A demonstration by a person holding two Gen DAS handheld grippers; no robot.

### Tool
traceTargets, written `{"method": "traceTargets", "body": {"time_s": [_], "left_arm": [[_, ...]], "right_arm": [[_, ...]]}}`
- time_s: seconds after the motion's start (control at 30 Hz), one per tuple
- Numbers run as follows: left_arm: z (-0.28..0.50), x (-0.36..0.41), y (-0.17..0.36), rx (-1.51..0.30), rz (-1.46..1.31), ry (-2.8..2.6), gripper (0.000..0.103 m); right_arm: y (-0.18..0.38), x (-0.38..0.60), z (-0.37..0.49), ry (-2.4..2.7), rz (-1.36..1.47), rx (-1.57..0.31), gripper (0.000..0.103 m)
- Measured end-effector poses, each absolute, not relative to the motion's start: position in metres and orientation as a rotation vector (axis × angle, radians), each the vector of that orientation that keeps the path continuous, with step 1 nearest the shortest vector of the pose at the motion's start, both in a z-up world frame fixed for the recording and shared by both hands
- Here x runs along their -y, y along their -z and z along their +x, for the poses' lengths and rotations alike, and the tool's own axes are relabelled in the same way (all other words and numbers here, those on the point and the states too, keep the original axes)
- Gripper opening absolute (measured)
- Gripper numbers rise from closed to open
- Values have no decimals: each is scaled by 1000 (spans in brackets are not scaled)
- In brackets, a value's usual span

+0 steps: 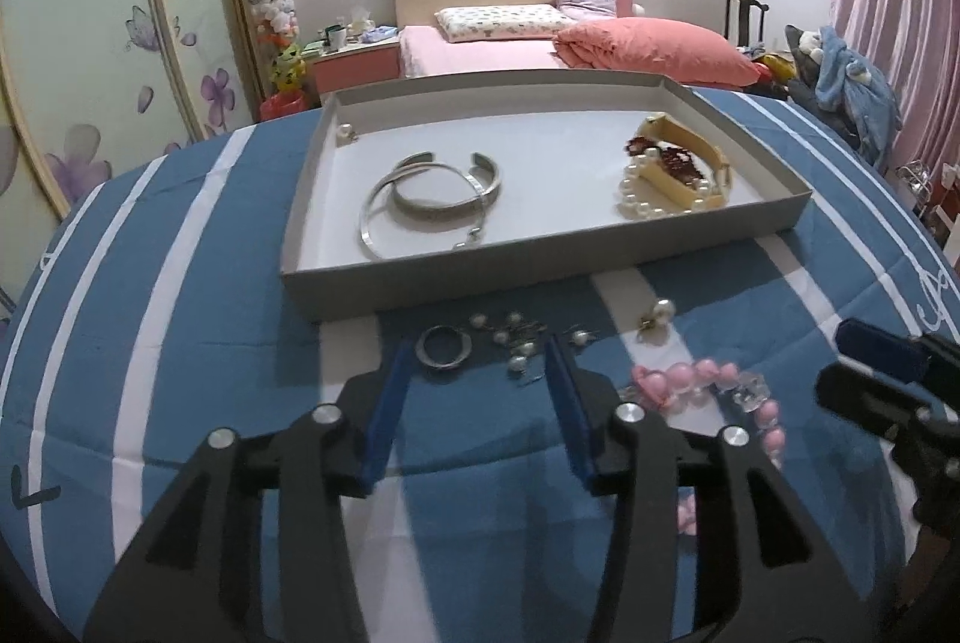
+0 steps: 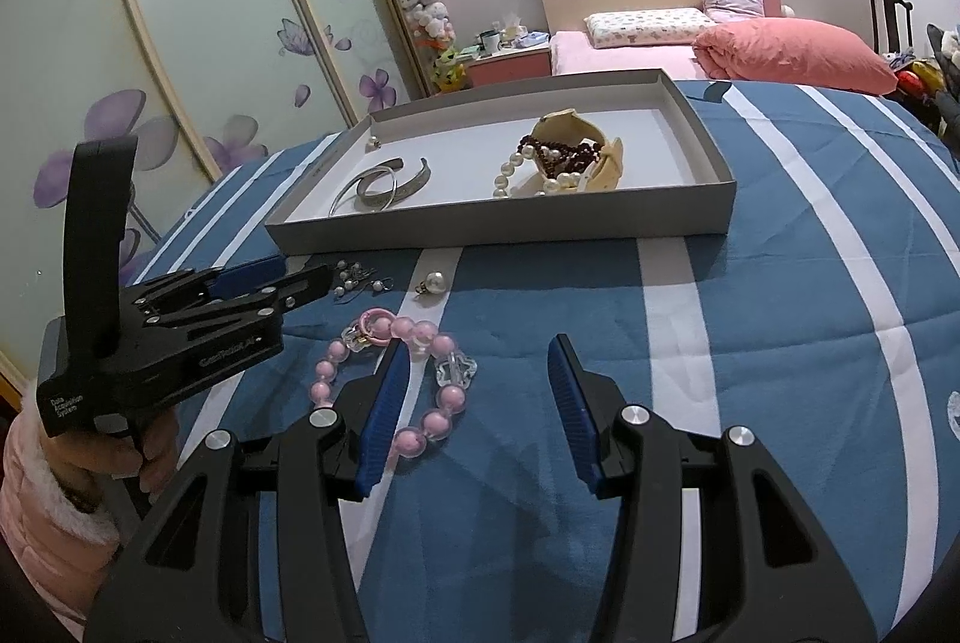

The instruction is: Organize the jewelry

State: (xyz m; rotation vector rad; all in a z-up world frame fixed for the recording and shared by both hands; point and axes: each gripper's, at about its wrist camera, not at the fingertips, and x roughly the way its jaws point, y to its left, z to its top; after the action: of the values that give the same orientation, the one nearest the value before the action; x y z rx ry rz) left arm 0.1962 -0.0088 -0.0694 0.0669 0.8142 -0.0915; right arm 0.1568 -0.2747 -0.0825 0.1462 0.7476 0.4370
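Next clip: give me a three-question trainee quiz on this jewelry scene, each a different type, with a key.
1. True or false: the pink bead bracelet already lies in the gray tray.
2. Which lies in the tray? A) silver bangles B) small silver ring C) loose pearl earrings
3. Fill in: the left tongs stand ____ over the small pieces on the striped cloth.

Key: 1 false, it lies on the cloth; 2 A; 3 open.
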Motion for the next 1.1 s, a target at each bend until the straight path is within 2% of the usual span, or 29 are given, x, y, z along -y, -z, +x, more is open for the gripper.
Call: {"method": "traceTargets", "body": {"time_s": [0.4,0.6,0.73,1.1], "left_arm": [[215,6,78,-876,85,61,46],[224,11,82,-897,91,62,39],[225,10,83,-898,78,65,22],[210,-18,80,-892,0,24,22]], "right_arm": [[88,279,165,-457,179,-768,49],[89,282,166,-452,191,-772,49],[89,282,166,-452,190,-773,49],[90,272,163,-484,156,-794,49]]}}
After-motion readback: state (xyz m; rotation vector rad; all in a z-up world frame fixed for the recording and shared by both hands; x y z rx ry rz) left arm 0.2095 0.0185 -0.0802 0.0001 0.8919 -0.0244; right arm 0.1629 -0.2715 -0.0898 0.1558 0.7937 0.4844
